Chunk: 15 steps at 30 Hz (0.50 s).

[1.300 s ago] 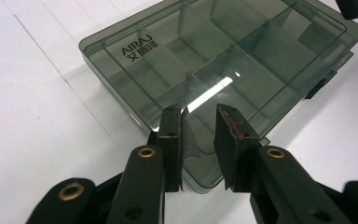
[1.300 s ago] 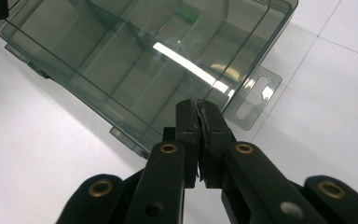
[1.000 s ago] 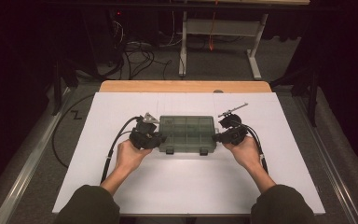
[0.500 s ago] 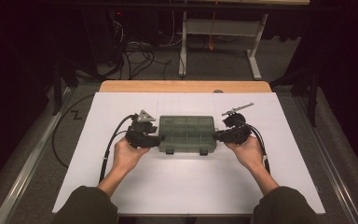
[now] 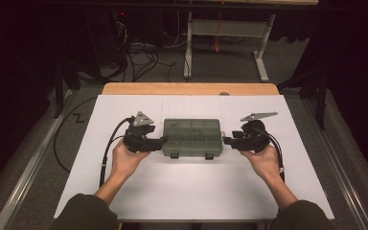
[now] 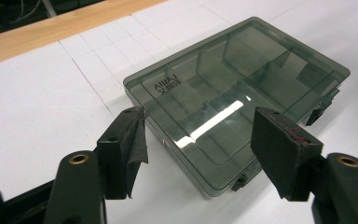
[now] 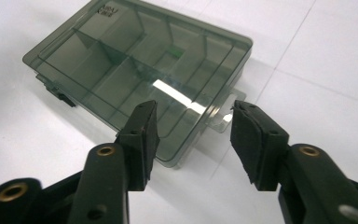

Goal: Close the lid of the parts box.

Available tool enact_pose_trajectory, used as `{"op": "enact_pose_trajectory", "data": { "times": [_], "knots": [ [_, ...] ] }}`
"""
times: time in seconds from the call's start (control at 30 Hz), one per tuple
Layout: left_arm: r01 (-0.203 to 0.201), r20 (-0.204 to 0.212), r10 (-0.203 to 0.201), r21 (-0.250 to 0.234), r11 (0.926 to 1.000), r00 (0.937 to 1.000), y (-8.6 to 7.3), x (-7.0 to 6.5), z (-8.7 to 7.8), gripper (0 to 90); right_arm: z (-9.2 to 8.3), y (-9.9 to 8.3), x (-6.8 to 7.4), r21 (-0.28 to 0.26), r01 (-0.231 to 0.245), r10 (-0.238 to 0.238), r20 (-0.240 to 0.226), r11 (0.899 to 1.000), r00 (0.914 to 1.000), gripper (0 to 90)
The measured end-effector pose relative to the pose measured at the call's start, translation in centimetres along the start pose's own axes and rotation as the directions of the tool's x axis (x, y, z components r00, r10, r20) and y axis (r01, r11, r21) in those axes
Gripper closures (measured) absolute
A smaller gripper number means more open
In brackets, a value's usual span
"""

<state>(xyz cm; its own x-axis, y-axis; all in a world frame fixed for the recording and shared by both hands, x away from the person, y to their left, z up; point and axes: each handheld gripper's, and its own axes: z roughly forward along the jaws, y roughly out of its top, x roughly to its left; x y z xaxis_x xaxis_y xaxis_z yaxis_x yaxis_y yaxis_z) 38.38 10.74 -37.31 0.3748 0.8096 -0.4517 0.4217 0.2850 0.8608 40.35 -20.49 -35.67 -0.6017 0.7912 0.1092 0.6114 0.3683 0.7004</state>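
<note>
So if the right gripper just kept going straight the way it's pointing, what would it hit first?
Most likely the smoky clear compartment box. The right gripper points at the box's near short end, jaws open with nothing between them, so it would probably meet that end wall or its small clear tab. Depth is hard to judge.

The person is wearing dark olive sleeves [image 5: 84,213]. Both black grippers are showing brass rivets [image 6: 78,158] behind the fingers, trailing black cables [image 5: 109,143] and carrying grey triangular plates [image 5: 143,118].

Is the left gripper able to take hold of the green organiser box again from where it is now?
Probably yes. The left gripper sits right at the box's left end, its jaws, which have just been opening, apart and empty, and nothing lies between them and the box on the white table.
</note>
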Motion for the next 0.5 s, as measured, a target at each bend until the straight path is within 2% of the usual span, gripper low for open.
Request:
{"op": "enact_pose_trajectory", "data": {
  "times": [0.27, 0.5],
  "knots": [
    [0.007, -0.004, -0.007, -0.047, 0.9989, 1.0, 0.4, 0.1, -1.0, 32.5, -1.4, -1.2, -0.4, -0.091, 0.001, 0.002, 0.032, 0.996, 0.9995, 42.3],
    [0.019, -0.002, -0.019, -0.087, 0.996, 0.9998, 0.6, 0.4, -2.1, 31.3, -2.4, -2.0, -0.5, -0.137, 0.016, -0.01, 0.051, 0.99, 0.9987, 38.9]
  ]
}}
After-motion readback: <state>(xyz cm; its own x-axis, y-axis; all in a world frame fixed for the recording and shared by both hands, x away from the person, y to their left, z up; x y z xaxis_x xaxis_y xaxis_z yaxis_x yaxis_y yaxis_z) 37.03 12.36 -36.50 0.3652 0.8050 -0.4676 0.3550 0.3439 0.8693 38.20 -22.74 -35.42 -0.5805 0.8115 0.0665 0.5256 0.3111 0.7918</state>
